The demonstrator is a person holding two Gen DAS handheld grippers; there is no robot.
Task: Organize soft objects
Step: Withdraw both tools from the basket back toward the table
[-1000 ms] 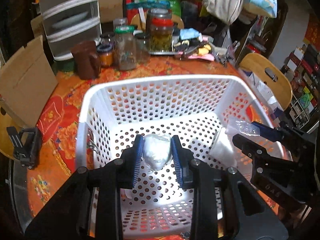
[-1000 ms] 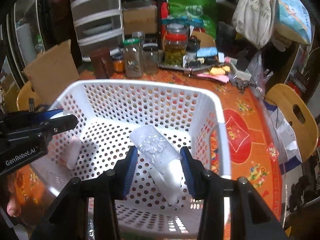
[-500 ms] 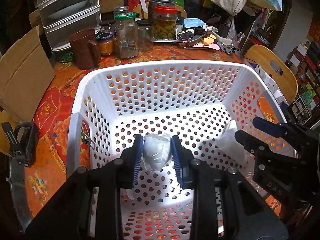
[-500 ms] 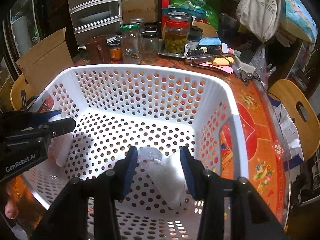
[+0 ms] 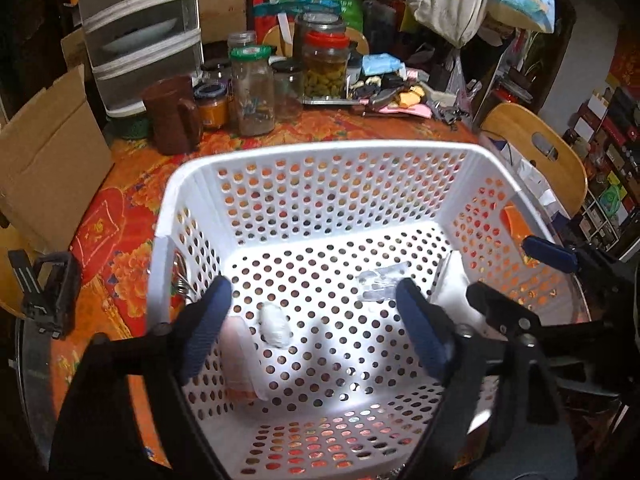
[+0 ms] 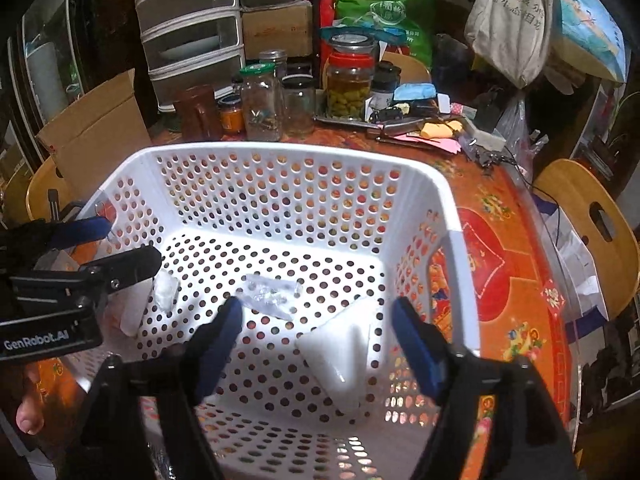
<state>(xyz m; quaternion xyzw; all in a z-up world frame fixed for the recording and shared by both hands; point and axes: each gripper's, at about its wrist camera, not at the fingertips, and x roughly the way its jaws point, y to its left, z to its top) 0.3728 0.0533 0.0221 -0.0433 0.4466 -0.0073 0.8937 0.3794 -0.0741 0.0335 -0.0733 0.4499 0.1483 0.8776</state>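
Hovering both claws over the white basket [image 5: 320, 152] on the tabletop [image 5: 120, 264], and we hold nothing in either. Left claw [image 5: 316, 328] is spread wide, empty, above the near left part of the basket floor. Right claw [image 6: 316, 340] is also spread wide, empty, above the near right part. Soft items all lie inside the basket: small white wad [image 5: 275, 325] sits on the floor just ahead of the left claw, slightly left of its centre line, long axis running near-to-far. A pale wrapped pack [image 5: 244, 360] lies against the left wall beside the left claw's finger. White pouch [image 6: 340, 356] lies between the right claw's fingers, long axis angled from far right to near. Crinkled clear wrap [image 6: 268, 296] lies mid-floor, just beyond the right claw's left finger. We judge the drop step done for both arms. If anything needs regrasping, left arm is nearer the wad, right arm nearer the pouch and the wrap. Jars [image 5: 252, 92] and a brown jug [image 5: 172, 114] stand far behind the basket, well apart from it.
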